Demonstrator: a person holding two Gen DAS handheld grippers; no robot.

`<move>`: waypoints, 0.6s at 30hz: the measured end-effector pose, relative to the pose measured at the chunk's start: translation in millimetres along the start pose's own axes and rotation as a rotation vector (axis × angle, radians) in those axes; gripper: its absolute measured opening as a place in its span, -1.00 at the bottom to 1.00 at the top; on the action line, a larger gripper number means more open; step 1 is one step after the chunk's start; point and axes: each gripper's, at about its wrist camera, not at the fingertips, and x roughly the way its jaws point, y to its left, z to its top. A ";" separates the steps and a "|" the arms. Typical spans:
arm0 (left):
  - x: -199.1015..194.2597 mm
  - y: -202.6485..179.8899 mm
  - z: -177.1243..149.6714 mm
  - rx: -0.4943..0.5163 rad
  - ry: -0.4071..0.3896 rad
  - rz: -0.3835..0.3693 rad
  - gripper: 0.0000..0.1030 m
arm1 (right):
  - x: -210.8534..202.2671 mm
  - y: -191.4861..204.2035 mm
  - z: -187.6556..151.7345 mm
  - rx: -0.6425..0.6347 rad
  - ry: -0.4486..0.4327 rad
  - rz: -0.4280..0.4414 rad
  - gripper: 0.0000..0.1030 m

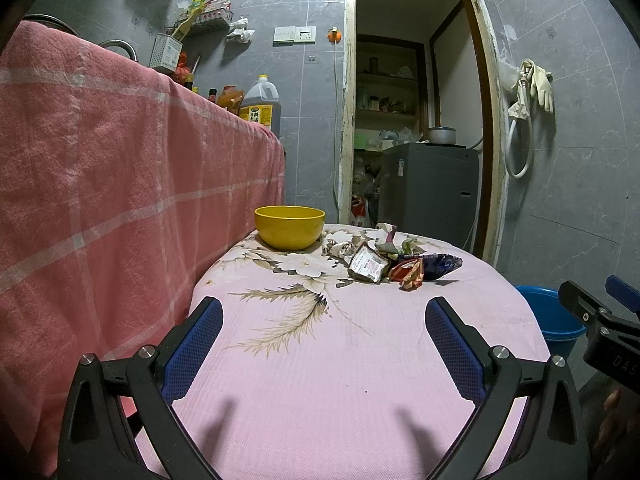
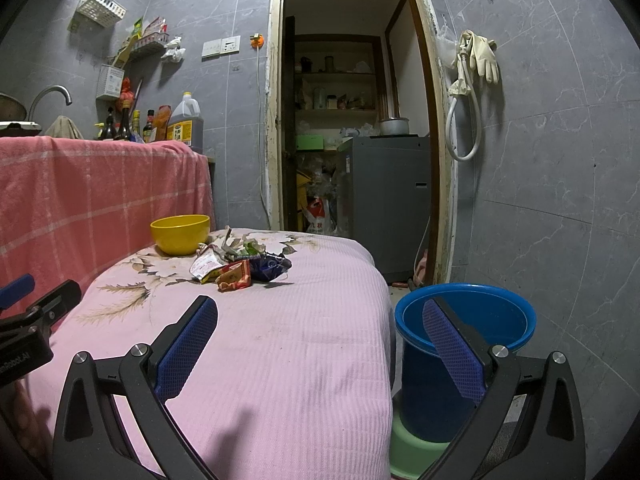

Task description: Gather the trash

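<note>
A heap of crumpled wrappers [image 1: 394, 258] [image 2: 240, 262] lies at the far end of the pink floral tablecloth [image 1: 320, 360] [image 2: 280, 340], just right of a yellow bowl [image 1: 289, 227] [image 2: 180, 234]. A blue bucket [image 2: 464, 328] [image 1: 548, 316] stands on the floor to the table's right. My left gripper [image 1: 324, 316] hovers open over the near half of the table, well short of the wrappers. My right gripper [image 2: 320, 316] is open too, near the table's right edge, its right finger in front of the bucket. Nothing sits between either pair of fingers.
A counter draped in a red checked cloth [image 1: 120, 180] [image 2: 100, 188] runs along the left, with bottles and an oil jug [image 1: 260, 104] on it. Behind the table a doorway [image 2: 352, 120] opens onto a grey appliance [image 2: 384, 200]. A green stool [image 2: 412, 448] sits under the bucket.
</note>
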 end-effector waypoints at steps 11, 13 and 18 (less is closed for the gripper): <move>-6.0 0.6 3.0 0.004 -0.004 -0.001 0.93 | 0.4 -0.3 0.0 0.000 0.000 0.000 1.00; -6.1 0.5 3.1 0.004 -0.004 -0.001 0.93 | 0.4 -0.3 0.0 0.000 0.000 0.000 1.00; -6.4 0.4 3.2 0.003 -0.003 -0.001 0.93 | 0.5 -0.4 0.0 0.000 0.001 0.000 1.00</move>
